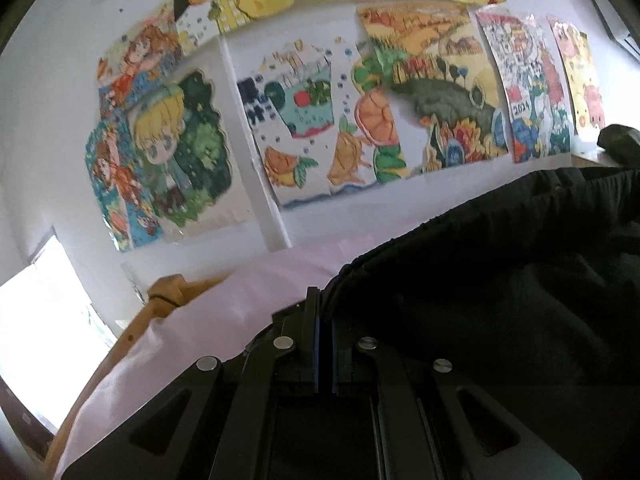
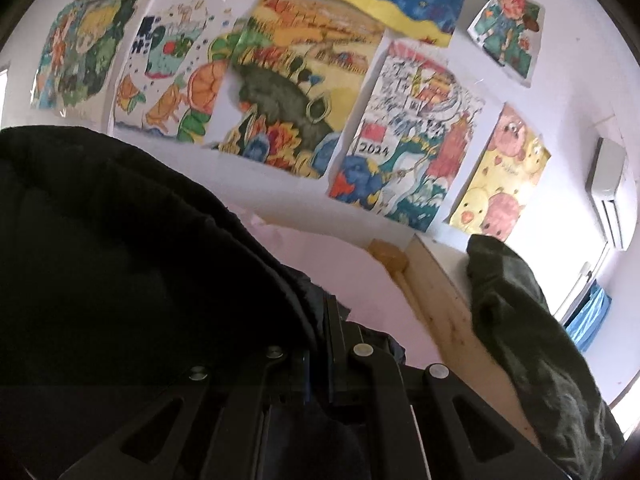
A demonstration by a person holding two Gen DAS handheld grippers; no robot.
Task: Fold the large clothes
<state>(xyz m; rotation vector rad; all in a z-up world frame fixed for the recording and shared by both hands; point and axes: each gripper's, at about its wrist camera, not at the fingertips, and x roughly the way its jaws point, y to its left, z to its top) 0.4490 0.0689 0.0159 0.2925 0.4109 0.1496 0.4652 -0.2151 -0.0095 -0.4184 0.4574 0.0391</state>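
A large black garment is held up between both grippers over a pale pink bed sheet. My left gripper is shut on the garment's left edge, which hangs off to the right of the fingers. In the right wrist view the same black garment fills the left half. My right gripper is shut on its right edge, with cloth bunched between the fingers. Both cameras point up at the wall.
Colourful children's drawings cover the white wall. A wooden bed frame shows at the left and at the right. A dark green garment lies over the right frame. An air conditioner hangs on the wall at the right.
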